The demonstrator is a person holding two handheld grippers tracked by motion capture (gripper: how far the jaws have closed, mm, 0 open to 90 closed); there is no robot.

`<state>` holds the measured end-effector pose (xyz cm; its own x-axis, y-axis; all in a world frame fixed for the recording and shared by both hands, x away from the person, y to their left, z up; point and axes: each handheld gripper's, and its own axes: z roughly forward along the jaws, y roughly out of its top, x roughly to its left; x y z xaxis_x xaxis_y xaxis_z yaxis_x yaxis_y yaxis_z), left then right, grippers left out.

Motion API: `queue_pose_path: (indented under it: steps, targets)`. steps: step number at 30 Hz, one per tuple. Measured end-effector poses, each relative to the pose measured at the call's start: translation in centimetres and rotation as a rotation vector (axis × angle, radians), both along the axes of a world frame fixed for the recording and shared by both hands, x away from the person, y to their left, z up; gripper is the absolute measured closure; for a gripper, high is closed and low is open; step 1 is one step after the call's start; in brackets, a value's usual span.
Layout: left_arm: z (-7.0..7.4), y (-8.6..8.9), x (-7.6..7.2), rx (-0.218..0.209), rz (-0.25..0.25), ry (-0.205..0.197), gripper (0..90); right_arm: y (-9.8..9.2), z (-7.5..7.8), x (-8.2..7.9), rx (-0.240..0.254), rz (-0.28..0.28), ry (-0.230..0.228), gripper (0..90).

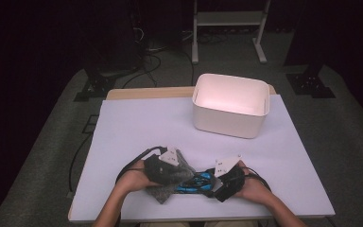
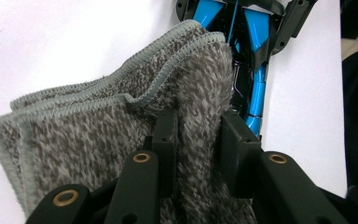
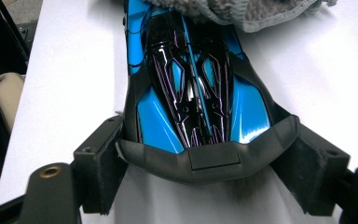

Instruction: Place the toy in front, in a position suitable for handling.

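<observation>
Toy car: a blue and glossy black toy car (image 3: 193,88) with thin purple lines on its dark top and a black wing across its near end; it lies on the white table (image 1: 132,127) at the person's edge, between the two hands, also seen in the high view (image 1: 196,182).
Cloth: a grey, fuzzy cloth (image 2: 121,126) with a stitched pale-grey hem, folded into layers; it lies over the far end of the toy car, on the left side of the table as seen from above (image 1: 170,182).
Left gripper: the left gripper (image 2: 198,144) is clenched on a fold of the cloth, with fabric bunched between its two black pads; it sits in the person's left hand (image 1: 132,179).
Right gripper: the right gripper (image 3: 205,161) grasps the toy car at its wing end, the pads pressing against the wing's two outer ends; it sits in the person's right hand (image 1: 253,187).
Bin: a white, open bin (image 1: 230,105) stands well apart from the hands, toward the far right of the table.
Hidden or unclear: the cloth covers the front of the toy car, so its nose cannot be made out; from above, the grippers and hands cover most of the car, leaving a blue strip; the toy's wheels cannot be told; the room beyond the table is dark.
</observation>
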<state>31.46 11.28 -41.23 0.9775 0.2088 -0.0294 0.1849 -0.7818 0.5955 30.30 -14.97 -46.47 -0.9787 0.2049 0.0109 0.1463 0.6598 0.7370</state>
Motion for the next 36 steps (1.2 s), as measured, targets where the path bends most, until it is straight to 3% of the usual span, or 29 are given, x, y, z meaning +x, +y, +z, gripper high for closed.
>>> queue_pose_path:
  steps: [4,9,11,16,20,24,30,36]
  targets:
    - [-0.2,0.2,0.0,-0.010,0.000,0.007,69.6,0.2,0.2,0.0,-0.015,-0.006,0.008,21.6]
    - [-0.3,0.4,-0.1,-0.017,0.004,0.004,69.6,0.2,0.7,-0.1,-0.079,-0.020,-0.002,18.9]
    - [-0.4,0.4,-0.2,-0.021,0.009,0.008,69.6,-0.2,1.0,-0.1,-0.084,-0.020,-0.006,19.3]
    - [-0.3,0.1,-0.5,0.001,0.003,-0.005,69.5,-0.9,2.0,0.0,-0.052,-0.027,0.050,20.7]
    - [-0.3,0.1,-0.3,-0.010,-0.004,0.007,69.6,-0.8,3.0,0.8,-0.018,-0.022,0.088,20.0]
    - [-0.3,0.2,-0.2,-0.012,0.000,0.013,69.6,0.3,3.6,1.7,-0.022,-0.014,0.090,22.4]
    - [-0.4,0.3,-0.2,-0.017,0.000,0.017,69.6,1.2,3.2,2.8,-0.044,-0.013,0.156,27.2]
    - [-0.4,0.3,0.0,-0.024,0.004,0.030,69.5,0.9,2.2,3.7,-0.022,-0.018,0.285,30.4]
